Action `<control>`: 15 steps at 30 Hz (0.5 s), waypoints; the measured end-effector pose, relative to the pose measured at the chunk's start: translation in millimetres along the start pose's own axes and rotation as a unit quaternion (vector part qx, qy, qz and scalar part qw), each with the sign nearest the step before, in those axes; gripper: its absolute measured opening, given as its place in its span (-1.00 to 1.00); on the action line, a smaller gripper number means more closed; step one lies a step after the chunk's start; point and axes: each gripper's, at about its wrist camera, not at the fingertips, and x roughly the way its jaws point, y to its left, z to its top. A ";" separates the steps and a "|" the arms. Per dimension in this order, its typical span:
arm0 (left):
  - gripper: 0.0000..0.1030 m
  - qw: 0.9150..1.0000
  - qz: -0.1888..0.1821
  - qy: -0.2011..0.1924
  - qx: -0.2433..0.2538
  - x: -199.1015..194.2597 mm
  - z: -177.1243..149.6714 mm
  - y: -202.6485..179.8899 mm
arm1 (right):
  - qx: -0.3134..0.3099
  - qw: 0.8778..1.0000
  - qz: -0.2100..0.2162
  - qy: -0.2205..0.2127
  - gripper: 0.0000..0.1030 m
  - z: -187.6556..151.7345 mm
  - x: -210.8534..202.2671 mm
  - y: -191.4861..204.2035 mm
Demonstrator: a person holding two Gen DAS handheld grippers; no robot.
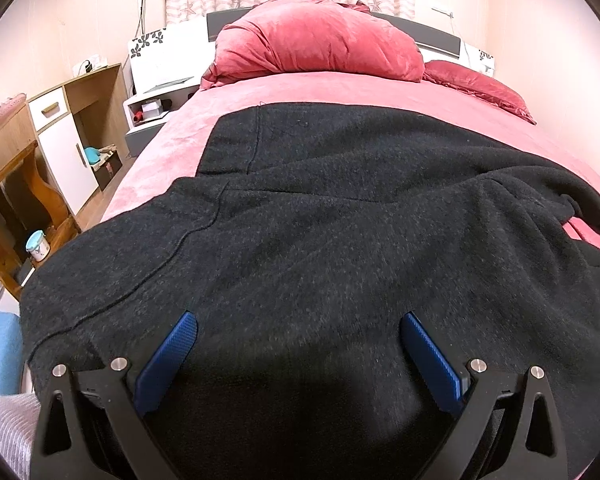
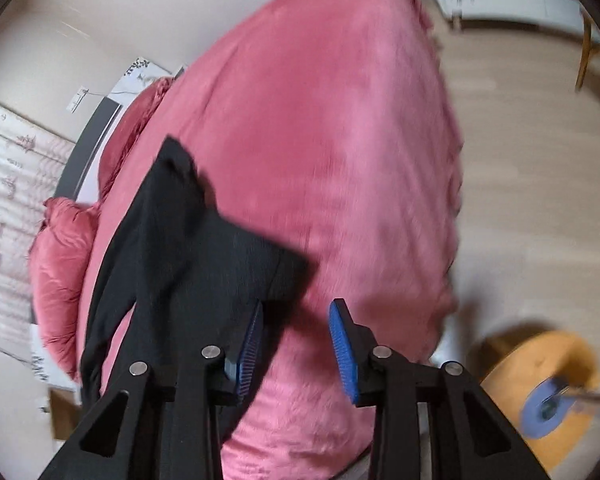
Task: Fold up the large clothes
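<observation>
Coat (image 1: pixel 320 216): dark charcoal, flecked, woolly, one long seam curving down its left side. It lies spread over the pink bed (image 1: pixel 168 148), covering the near half, well short of the red pillow (image 1: pixel 316 44). Long axis looks to run from me toward the pillow; which end is collar I cannot tell. My left tool (image 1: pixel 298 336) hangs wide open over the near part, gripping nothing. My right tool (image 2: pixel 296 328) is open too, a coat corner (image 2: pixel 260 264) draped over its left finger (image 2: pixel 250 344), not pinched.
</observation>
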 end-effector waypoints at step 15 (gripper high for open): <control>1.00 1.000 0.001 0.003 0.009 -7.2 -5.4 -0.5 | -0.039 0.991 -0.068 -0.109 -0.76 -18.2 -33.8 33.9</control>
